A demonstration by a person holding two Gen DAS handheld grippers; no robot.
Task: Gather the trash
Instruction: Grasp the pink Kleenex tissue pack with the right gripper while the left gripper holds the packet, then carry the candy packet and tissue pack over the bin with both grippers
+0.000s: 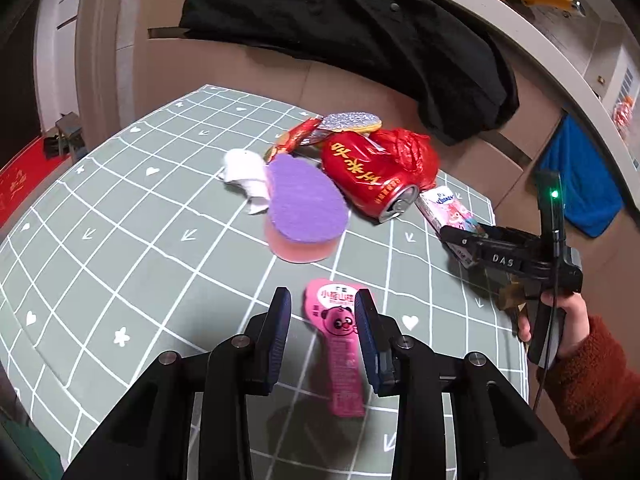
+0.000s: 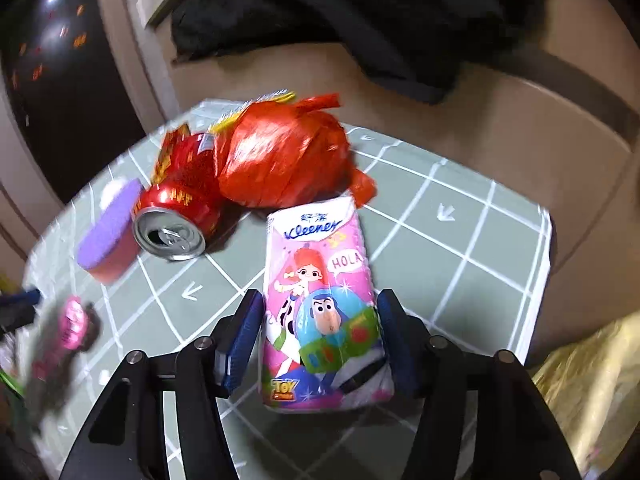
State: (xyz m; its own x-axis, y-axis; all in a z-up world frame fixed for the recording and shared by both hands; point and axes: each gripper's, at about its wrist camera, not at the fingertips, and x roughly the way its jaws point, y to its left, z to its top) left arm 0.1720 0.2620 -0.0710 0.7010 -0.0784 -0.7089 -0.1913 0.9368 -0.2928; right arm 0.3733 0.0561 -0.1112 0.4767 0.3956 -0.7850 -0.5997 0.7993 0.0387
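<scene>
On the green checked tablecloth [image 1: 120, 220] lies a pink snack pouch [image 1: 340, 332], between the fingers of my left gripper [image 1: 322, 320]. It sits against the right finger and apart from the left one, so the jaws are open. My right gripper [image 2: 320, 320] stands open around a Kleenex tissue pack [image 2: 320, 300] resting on the table, its pads just beside the pack's sides. Behind the pack lie a red drink can [image 2: 176, 216] on its side, a knotted red plastic bag [image 2: 280, 160], a purple and pink sponge [image 1: 304, 204], a crumpled white tissue [image 1: 244, 172] and foil wrappers [image 1: 320, 128].
A black coat [image 1: 360, 32] drapes over the brown furniture behind the table. The table's right edge [image 2: 540, 280] is close to my right gripper, with a gold bag [image 2: 592, 380] below it. A blue cloth [image 1: 580, 176] hangs at the right. A hand in a rust-coloured sleeve [image 1: 592, 380] holds the right gripper.
</scene>
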